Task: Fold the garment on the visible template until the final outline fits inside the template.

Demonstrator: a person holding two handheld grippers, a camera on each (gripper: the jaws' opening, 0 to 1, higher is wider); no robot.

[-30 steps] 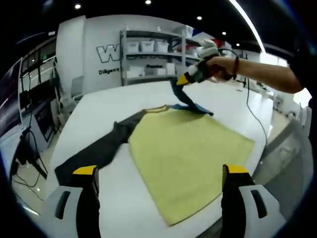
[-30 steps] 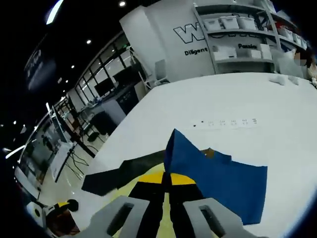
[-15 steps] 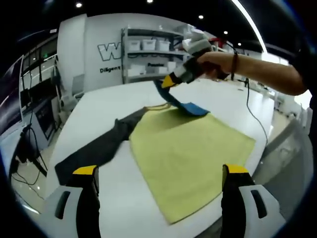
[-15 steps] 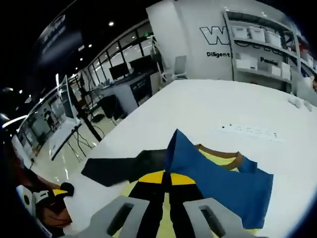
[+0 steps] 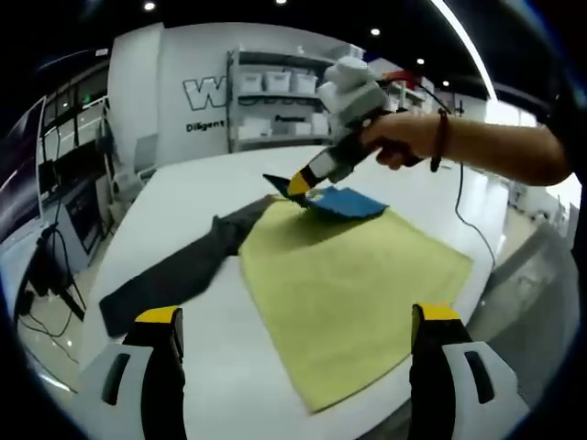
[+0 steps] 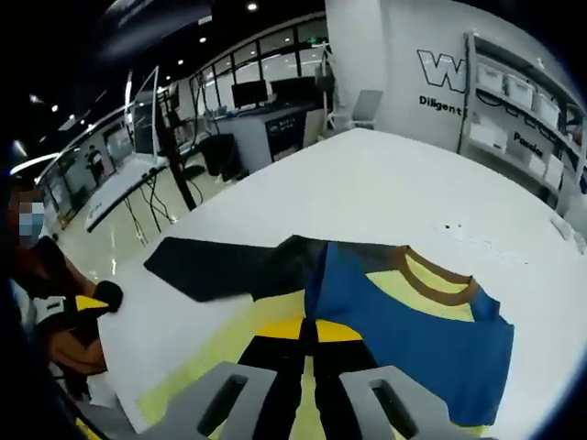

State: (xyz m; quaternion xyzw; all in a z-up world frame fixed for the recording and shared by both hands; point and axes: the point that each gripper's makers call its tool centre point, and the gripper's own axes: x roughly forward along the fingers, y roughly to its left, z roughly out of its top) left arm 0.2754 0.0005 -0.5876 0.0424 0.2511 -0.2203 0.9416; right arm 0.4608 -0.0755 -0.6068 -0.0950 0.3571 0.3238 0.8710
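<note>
A yellow garment [image 5: 353,275] lies flat on the white table [image 5: 183,197]. Its dark sleeve [image 5: 174,270] stretches out to the left. My right gripper [image 5: 298,186], held by a hand, is shut on the blue sleeve [image 5: 350,203] and holds it low over the collar end. In the right gripper view, the jaws of the right gripper [image 6: 310,325] pinch the blue sleeve [image 6: 413,339], which is folded over the yellow body beside the brown collar [image 6: 440,280]. The dark sleeve [image 6: 229,266] lies beyond. My left gripper [image 5: 296,316] stands open at the near edge, holding nothing.
Shelves with white boxes [image 5: 275,101] stand behind the table. A cable [image 5: 472,215] runs across the table's right side. Desks with monitors [image 6: 266,101] and a person [image 6: 55,302] are off the table's left edge. The garment's near corner reaches the table's front edge.
The right gripper has carried the blue sleeve leftward and down, across the garment's top toward the collar. The left gripper has stayed put.
</note>
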